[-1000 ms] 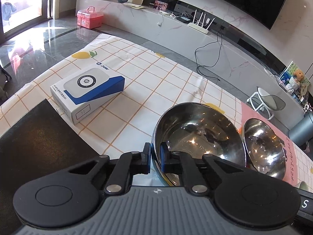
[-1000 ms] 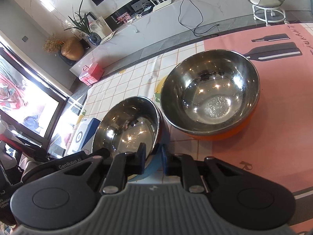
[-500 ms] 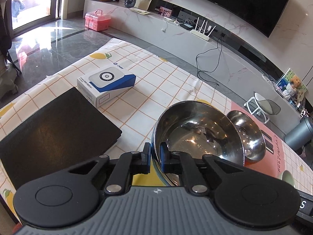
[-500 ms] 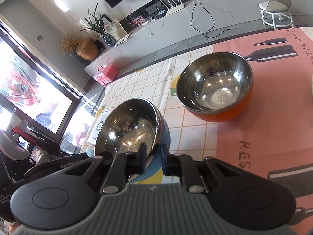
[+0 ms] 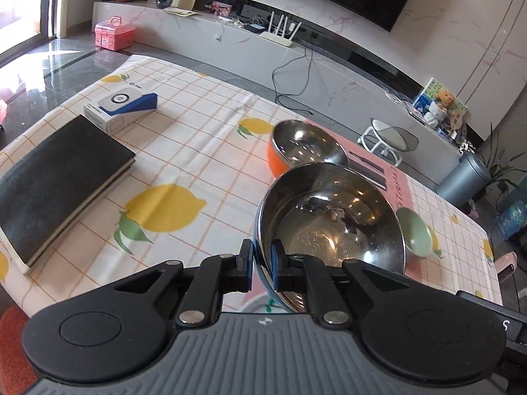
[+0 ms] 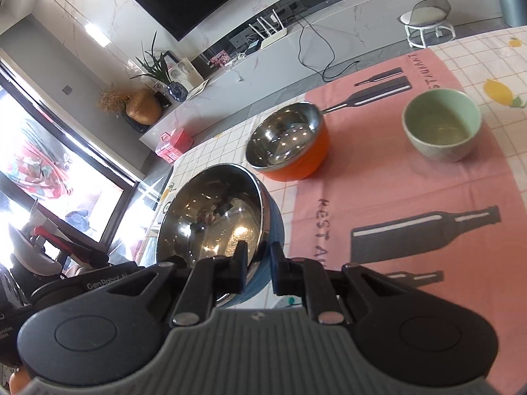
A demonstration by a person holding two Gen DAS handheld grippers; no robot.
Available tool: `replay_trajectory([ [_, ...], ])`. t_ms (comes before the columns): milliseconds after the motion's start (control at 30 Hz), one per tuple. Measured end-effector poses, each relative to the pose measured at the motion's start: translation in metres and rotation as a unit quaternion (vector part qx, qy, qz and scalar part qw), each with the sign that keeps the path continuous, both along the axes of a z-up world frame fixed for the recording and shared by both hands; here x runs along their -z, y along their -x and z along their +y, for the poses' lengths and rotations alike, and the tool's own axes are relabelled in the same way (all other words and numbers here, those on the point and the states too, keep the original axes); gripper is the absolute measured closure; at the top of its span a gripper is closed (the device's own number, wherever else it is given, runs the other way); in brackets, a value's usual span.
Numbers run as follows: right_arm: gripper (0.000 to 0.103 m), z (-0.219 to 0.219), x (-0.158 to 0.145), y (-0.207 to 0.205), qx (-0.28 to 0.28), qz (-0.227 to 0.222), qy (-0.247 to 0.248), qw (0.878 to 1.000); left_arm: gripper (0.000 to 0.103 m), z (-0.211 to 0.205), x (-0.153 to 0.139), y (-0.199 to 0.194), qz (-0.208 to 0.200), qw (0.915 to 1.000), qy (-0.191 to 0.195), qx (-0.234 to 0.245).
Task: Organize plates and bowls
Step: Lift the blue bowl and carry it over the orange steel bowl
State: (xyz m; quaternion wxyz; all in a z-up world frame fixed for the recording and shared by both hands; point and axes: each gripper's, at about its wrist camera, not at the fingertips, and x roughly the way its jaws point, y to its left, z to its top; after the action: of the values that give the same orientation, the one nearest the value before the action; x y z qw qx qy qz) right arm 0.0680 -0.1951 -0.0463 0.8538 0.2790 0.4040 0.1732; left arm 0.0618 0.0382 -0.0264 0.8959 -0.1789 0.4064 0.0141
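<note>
A: Table (image 5: 197, 151) first?

B: Checked lemon cloth, a pink mat (image 6: 411, 197) laid over it at 3 o'clock.

A: Bowls?

B: Blue steel-lined bowl (image 6: 214, 217) is lifted clear of the cloth. Left tongs (image 5: 262, 268) are clamped on its rim, right tongs (image 6: 258, 268) clamped on the opposite rim. From the right wrist camera the orange bowl (image 6: 290, 144) sits at 12 o'clock of it on the mat's edge, the green bowl (image 6: 443, 123) at 2 o'clock.

A: Smaller things?

B: Black book (image 5: 56, 184) and white-blue box (image 5: 120, 107) at 10 o'clock.
</note>
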Motion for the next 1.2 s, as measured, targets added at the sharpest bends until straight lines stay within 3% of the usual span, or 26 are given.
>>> replay_trajectory([
  [233,0.091,-0.063,0.001,0.041,0.040,0.004,0.010,0.999,0.090,-0.052,0.015,0.016,0.028,0.9976,0.022,0.059],
  [633,0.093,-0.145,0.021,0.090,0.120,0.033,0.012,0.992,0.088,-0.126,0.034,0.035,0.063,0.9862,0.026,0.151],
  [967,0.094,-0.161,0.038,0.093,0.139,0.054,0.024,0.989,0.087,-0.140,0.058,0.032,0.105,0.9801,0.042,0.163],
  [1200,0.095,-0.169,0.049,0.089,0.153,0.071,0.034,0.985,0.085,-0.149,0.056,0.032,0.106,0.9773,0.045,0.178],
])
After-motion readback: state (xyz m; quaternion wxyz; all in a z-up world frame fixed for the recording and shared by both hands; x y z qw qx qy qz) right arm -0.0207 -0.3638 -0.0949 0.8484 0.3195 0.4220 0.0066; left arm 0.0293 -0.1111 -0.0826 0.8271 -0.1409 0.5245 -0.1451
